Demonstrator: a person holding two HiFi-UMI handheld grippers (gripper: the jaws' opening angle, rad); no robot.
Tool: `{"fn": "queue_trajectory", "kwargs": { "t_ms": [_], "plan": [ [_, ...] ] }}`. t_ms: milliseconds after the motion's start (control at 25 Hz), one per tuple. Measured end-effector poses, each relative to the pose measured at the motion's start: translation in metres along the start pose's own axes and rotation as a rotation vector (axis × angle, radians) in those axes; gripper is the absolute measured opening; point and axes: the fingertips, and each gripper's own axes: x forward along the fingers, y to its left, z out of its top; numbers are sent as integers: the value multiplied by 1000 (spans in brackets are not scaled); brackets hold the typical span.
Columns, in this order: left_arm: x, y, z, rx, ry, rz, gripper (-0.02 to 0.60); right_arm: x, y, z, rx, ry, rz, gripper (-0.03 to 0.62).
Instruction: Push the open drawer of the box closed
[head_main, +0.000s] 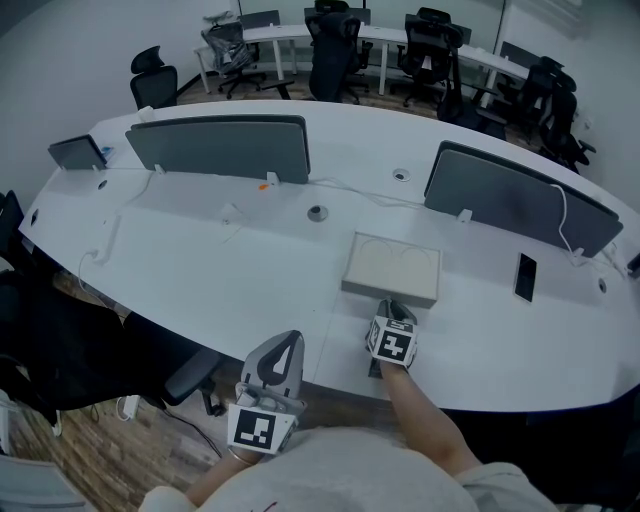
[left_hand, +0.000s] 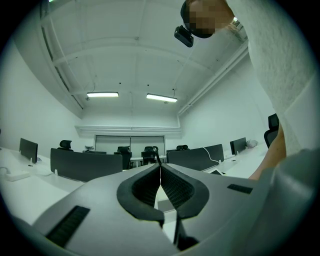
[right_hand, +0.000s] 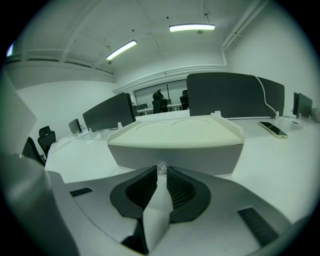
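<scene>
Drawer front (right_hand: 200, 159) of the flat cream plastic box (head_main: 392, 268): right gripper (right_hand: 161, 171) nips its small clear knob (right_hand: 161, 167); push squarely inward. Left gripper (left_hand: 160, 172), closed and empty, hangs well short of the box.

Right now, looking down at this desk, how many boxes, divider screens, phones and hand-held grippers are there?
Box: 1
Divider screens: 2
Phone: 1
Grippers: 2, left gripper shut, right gripper closed on the box's knob
Total: 6
</scene>
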Motion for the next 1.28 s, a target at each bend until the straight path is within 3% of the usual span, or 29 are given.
{"fn": "queue_trajectory", "kwargs": {
  "t_ms": [640,1280],
  "plan": [
    [-9,-3,-8,16,33,-51,9,-11,6,-4,-32,-31,-8,67],
    [-11,-21,-5,-17,15,-116,9,-64,12,16,-85,-168,22,67]
  ]
}}
